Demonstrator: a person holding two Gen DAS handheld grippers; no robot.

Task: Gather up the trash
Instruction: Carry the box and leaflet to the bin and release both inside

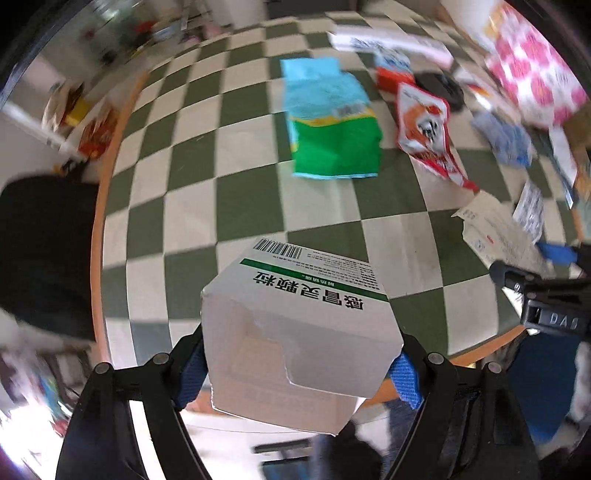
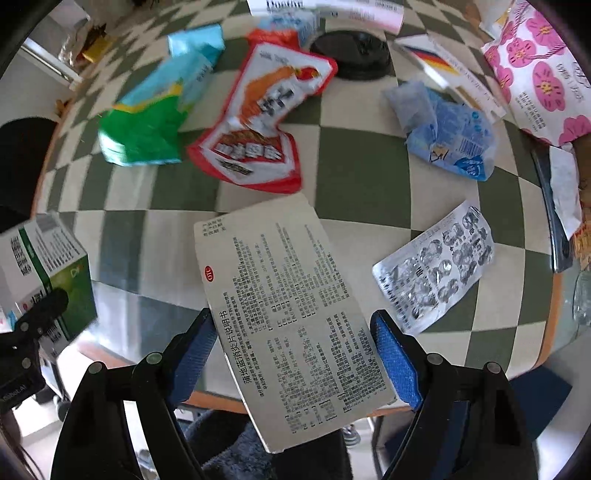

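My left gripper (image 1: 297, 373) is shut on a white medicine box with a green stripe (image 1: 295, 317), held above the near edge of the checkered table (image 1: 229, 206); the box also shows at the left of the right wrist view (image 2: 48, 266). My right gripper (image 2: 295, 354) is shut on a white printed medicine carton (image 2: 295, 317), held above the table's near edge; the carton also shows in the left wrist view (image 1: 495, 232). On the table lie a green-and-blue bag (image 1: 332, 122), a red-and-white snack wrapper (image 2: 255, 122), a blue crumpled packet (image 2: 450, 133) and a silver blister pack (image 2: 436, 266).
A black round lid (image 2: 351, 55) and a long white box (image 2: 325, 9) lie at the far side. A pink flowered bag (image 2: 535, 70) stands at the right. A black chair (image 1: 40, 254) is left of the table. A shelf with clutter (image 1: 81, 118) is farther left.
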